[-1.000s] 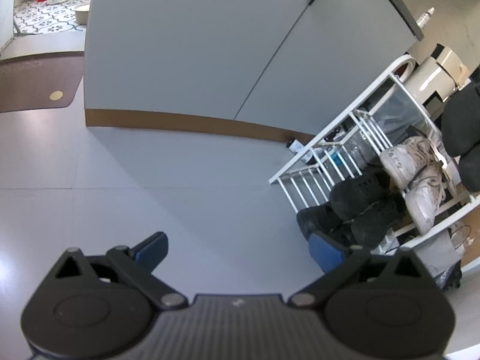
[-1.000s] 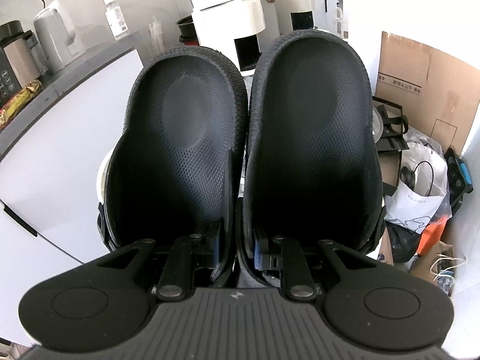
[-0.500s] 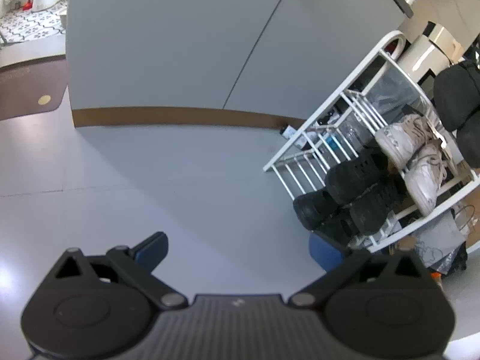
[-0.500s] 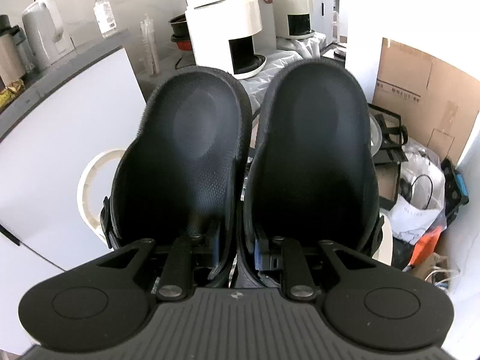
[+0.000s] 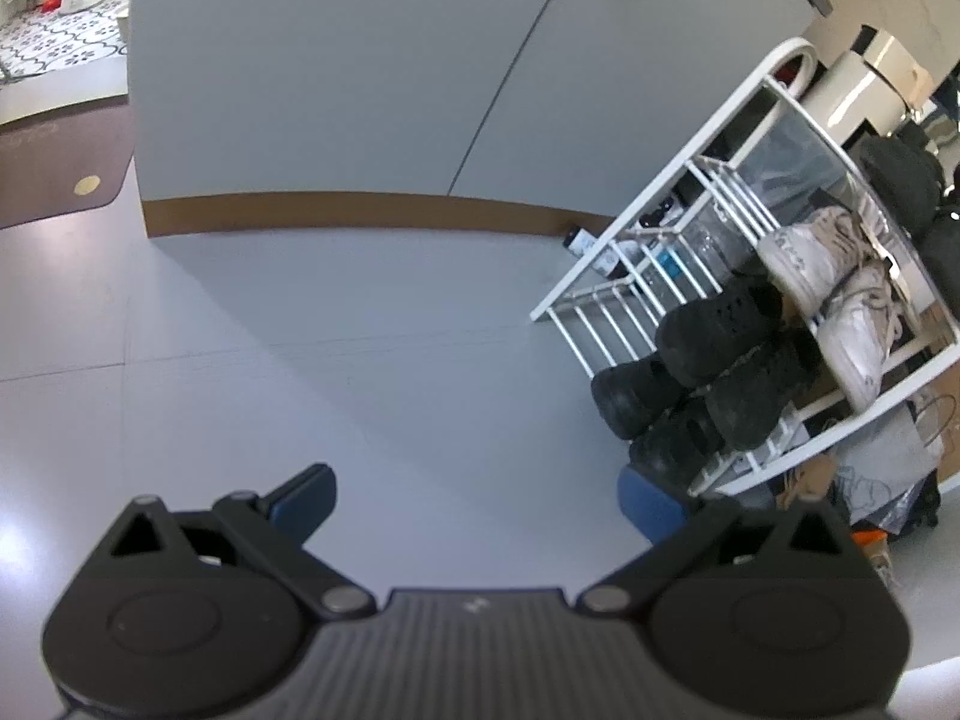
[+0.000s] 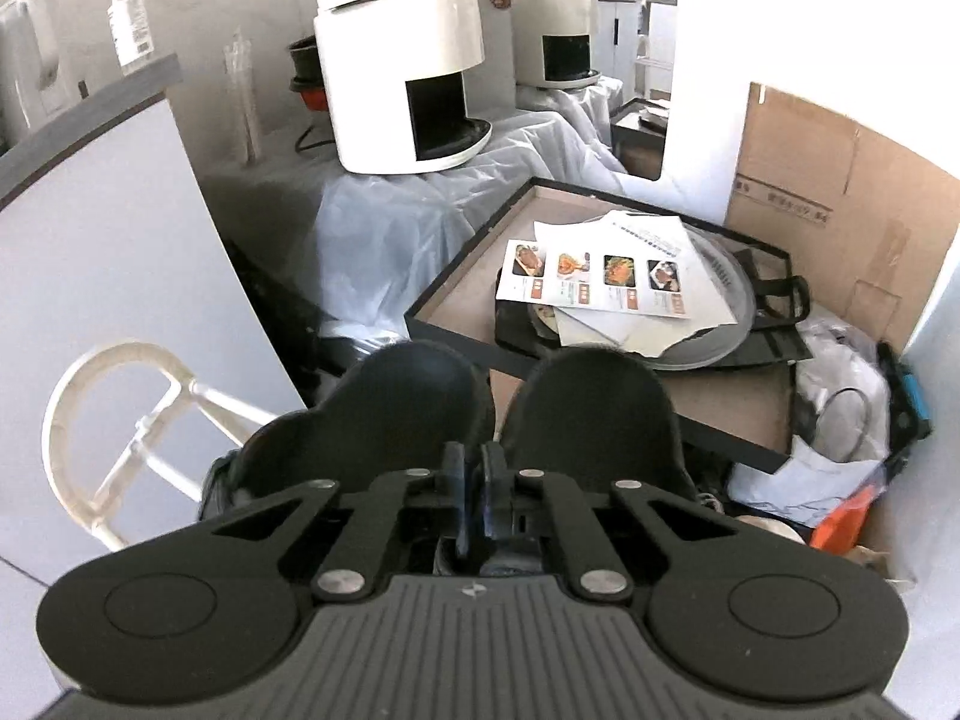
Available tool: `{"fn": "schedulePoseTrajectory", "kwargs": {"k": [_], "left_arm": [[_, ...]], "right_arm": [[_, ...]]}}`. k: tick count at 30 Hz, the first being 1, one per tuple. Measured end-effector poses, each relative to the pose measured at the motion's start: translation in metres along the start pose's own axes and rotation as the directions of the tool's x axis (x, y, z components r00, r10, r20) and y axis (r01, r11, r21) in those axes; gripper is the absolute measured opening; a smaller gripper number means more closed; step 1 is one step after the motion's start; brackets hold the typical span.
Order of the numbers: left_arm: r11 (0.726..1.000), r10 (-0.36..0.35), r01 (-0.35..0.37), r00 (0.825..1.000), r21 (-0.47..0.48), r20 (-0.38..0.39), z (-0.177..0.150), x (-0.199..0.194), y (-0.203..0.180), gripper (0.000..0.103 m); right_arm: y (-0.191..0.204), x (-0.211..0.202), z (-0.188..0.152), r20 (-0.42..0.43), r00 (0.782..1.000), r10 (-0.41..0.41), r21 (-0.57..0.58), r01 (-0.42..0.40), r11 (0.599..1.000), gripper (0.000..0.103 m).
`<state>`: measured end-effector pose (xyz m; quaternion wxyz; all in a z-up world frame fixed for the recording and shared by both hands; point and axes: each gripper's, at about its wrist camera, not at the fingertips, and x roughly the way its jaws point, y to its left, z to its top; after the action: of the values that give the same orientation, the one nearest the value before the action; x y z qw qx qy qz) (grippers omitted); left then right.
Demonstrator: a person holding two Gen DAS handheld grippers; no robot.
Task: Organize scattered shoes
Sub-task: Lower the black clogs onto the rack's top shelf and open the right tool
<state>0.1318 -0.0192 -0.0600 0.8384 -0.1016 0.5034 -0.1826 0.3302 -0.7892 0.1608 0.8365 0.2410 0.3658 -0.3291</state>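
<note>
Your right gripper (image 6: 471, 495), jaws just closed and pressed together on nothing, sits just near of the black shoes (image 6: 504, 414), between their heels.

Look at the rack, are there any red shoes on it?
No. The rack holds only black shoes and white sneakers.

A lived-in home, near its kitchen: a shoe rack (image 5: 690, 228) stands by grey cabinets (image 5: 360, 72), a patterned bathroom floor (image 5: 60, 42) shows beyond, and white appliances (image 6: 402, 78) sit among cardboard boxes (image 6: 840, 180).
</note>
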Motion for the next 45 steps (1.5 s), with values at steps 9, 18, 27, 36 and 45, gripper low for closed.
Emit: {"fn": "schedulePoseTrajectory", "kwargs": {"k": [9,18,27,36,45], "left_arm": [[0.996,0.011,-0.01,1.0,0.09,-0.004,0.0,-0.003,-0.019,0.101],[0.985,0.021,-0.018,1.0,0.172,-0.015,-0.011,-0.019,-0.032,0.1],[0.986,-0.012,0.009,1.0,0.168,0.021,-0.018,-0.043,-0.03,0.1],[0.982,-0.037,0.025,0.997,0.186,0.062,-0.021,-0.061,-0.042,0.1],[0.982,-0.025,0.007,0.995,0.191,0.094,-0.034,-0.066,-0.044,0.101]], "right_arm": [[-0.01,-0.033,-0.002,0.081,0.997,0.015,0.005,-0.016,1.0,0.068],[-0.009,-0.092,-0.014,0.109,0.992,0.066,-0.053,-0.061,0.997,0.088],[-0.029,-0.144,-0.045,0.086,0.988,0.128,-0.114,-0.118,0.986,0.094],[-0.053,-0.182,-0.086,0.087,0.988,0.124,-0.154,-0.11,0.982,0.096],[-0.063,-0.219,-0.126,0.104,0.979,0.177,-0.185,-0.156,0.97,0.096]]}}
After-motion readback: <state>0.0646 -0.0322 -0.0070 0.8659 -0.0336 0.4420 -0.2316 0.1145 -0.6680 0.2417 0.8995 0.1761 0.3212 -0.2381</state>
